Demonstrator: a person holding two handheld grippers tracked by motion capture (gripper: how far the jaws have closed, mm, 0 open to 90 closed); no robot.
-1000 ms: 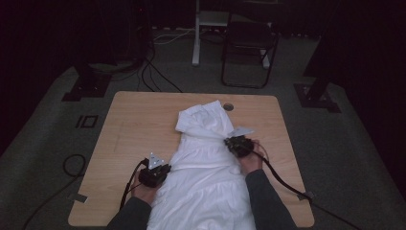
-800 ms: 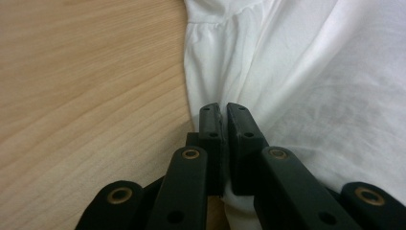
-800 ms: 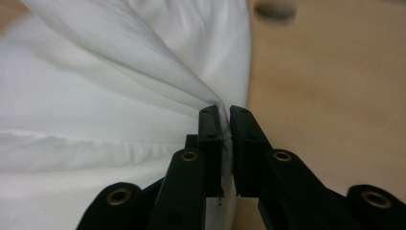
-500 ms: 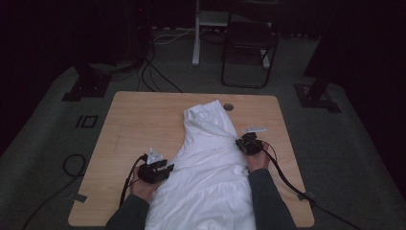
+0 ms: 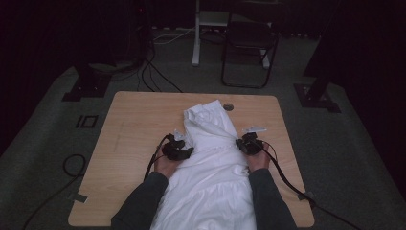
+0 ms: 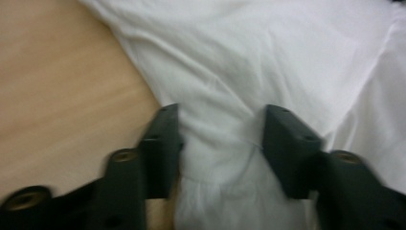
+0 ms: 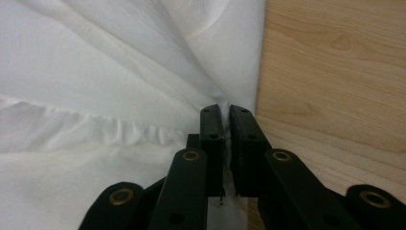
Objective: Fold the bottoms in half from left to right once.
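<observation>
A white cloth (image 5: 210, 163) lies down the middle of the wooden table (image 5: 134, 124) and hangs over its near edge. My left gripper (image 5: 179, 148) is at the cloth's left edge. In the left gripper view its jaws (image 6: 220, 139) stand apart and have just been opening, with a fold of the cloth (image 6: 249, 57) lying loose between them. My right gripper (image 5: 249, 143) is at the cloth's right edge. The right gripper view shows it (image 7: 225, 115) shut on a pinch of the cloth (image 7: 95, 86) beside bare wood.
A round cable hole (image 5: 228, 106) sits in the table just beyond the cloth's far tip. Bare wood lies left and right of the cloth. Beyond the table are a dark chair (image 5: 249, 48), a white post (image 5: 196, 33), floor cables (image 5: 153, 72) and two stand bases (image 5: 86, 86).
My left gripper let go of the cloth, opened, and moved away from the near edge and inward along the cloth's left side. The right gripper shifted slightly outward, still shut on the cloth.
</observation>
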